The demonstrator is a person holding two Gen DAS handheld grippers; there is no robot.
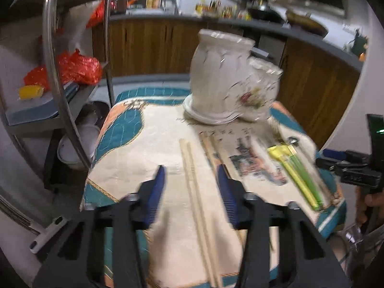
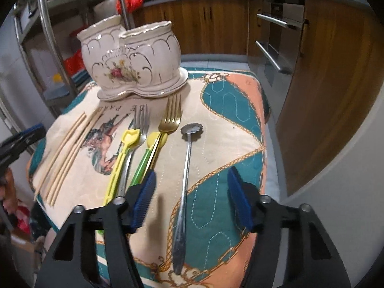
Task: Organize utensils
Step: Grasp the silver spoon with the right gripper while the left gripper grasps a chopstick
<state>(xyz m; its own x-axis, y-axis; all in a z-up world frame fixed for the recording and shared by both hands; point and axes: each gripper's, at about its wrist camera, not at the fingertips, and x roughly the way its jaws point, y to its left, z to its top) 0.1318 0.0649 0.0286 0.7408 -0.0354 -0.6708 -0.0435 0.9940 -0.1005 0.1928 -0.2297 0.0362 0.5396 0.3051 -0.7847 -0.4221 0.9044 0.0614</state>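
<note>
Kitchen cabinets in dark wood curve behind a small surface point(image 1: 134, 129) covered with a quilted teal, peach and cream cloth; a metal rack with red bags stands at its left.

From the left wrist view, blurred by motion, the left gripper point(image 1: 190, 172) hangs above the cloth with its blue fingers point(image 1: 158, 187) spread and nothing between the pads. A pair of wooden chopsticks point(image 1: 192, 175) lies on the cloth below the gap, long axis running away from the camera toward the white ceramic holder point(image 1: 220, 76), which stands at the far end of the surface. More chopsticks lie just to their right, and yellow and green plastic utensils lie farther right.

From the right wrist view, the right gripper point(image 2: 192, 182) hovers with its fingers point(image 2: 237, 196) wide apart and empty. A long steel spoon point(image 2: 186, 175) lies between and beyond them, handle toward the camera, scalloped bowl pointing at the holder point(image 2: 134, 60), a two-pot piece with a rose motif. To its left lie a gold fork point(image 2: 170, 117), a steel fork point(image 2: 140, 124), a yellow plastic utensil point(image 2: 120, 158) and a green-handled one point(image 2: 141, 165), all roughly parallel, heads toward the holder. Four chopsticks point(image 2: 64, 153) lie at the far left, slanted.

The step in hand looks like picking up, chopsticks on the left and spoon on the right. It should go best if each gripper drops straight down with its fingers across the long axis, closes near mid-length, and takes both chopsticks together so neither rolls away.
</note>
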